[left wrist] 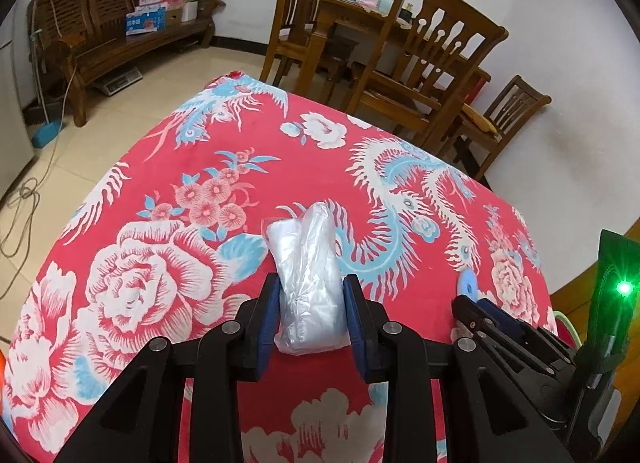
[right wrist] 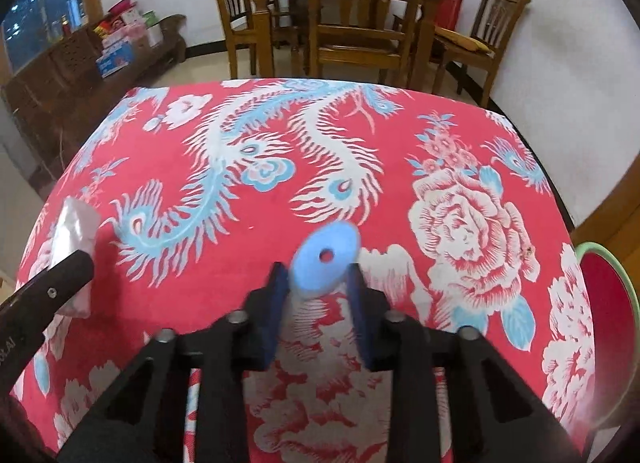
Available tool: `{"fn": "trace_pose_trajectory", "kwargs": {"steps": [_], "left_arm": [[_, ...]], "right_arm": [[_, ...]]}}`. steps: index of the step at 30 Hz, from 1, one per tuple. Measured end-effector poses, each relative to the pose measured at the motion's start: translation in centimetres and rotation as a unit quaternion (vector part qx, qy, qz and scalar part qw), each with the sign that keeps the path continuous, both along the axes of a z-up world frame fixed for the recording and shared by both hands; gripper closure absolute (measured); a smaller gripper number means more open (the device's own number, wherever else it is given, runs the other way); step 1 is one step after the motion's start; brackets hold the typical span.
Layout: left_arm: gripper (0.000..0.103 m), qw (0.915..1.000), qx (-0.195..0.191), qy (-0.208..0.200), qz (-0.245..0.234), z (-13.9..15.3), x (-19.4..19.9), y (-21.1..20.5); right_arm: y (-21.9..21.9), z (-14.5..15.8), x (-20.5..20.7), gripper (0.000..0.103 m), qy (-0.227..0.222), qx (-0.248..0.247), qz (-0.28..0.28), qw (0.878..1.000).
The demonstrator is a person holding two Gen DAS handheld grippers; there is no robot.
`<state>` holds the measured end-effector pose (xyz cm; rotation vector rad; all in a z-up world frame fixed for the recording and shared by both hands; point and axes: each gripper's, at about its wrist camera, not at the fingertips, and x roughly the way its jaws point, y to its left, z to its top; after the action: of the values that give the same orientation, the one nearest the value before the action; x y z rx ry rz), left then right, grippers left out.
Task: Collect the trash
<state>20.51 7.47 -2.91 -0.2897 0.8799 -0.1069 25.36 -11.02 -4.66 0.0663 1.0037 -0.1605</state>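
**tidy_tom:** Dining room backdrop, wooden chairs point(right wrist: 360, 23) and a bench piled with boxes point(left wrist: 152, 11) behind. Up front, the surface point(left wrist: 280, 143) under a red cloth with peonies and phoenixes. Off its right edge sits a red tub with a green rim point(right wrist: 612, 327), which I'm guessing is the bin. Left tongs point(left wrist: 310, 295) are clenched on a crumpled clear plastic bag point(left wrist: 308, 263), pads pressing both sides. Right tongs point(right wrist: 316, 283) are clamped on a flat blue disc with a hole in it point(right wrist: 326, 259), which stands up on edge between the pads, looks just clear of the cloth. How do I do this bit well?

**binday_bea:** Biggest thing first: the tub is well over to the right, so carry the right load there and keep the left one parked so the two tongs don't cross. Then the bag. It's soft and squashed, and the far end sticks out past the pads, so keep the squeeze steady and lift it clear before travelling or it'll drag on the cloth. Then the disc. It looks thin, rigid and slippery, and only its lower edge is pinched, so my guess is it could pivot or pop out. No wrist flicks. Get right above the tub before letting go.
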Motion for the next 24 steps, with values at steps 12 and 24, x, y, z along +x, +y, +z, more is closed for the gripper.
{"fn": "trace_pose_trajectory", "kwargs": {"steps": [12,24], "left_arm": [[0.071,0.9998,0.005,-0.004,-0.016,0.6,-1.1,-1.2],[0.071,0.9999,0.003,-0.007,-0.012,0.7,-0.9,-0.9]], "right_arm": [[-4.1,1.6,-2.1,0.101,-0.030,0.086,0.000,0.996],[-4.2,0.7,-0.4,0.077,-0.007,0.135,-0.018,0.991]]}}
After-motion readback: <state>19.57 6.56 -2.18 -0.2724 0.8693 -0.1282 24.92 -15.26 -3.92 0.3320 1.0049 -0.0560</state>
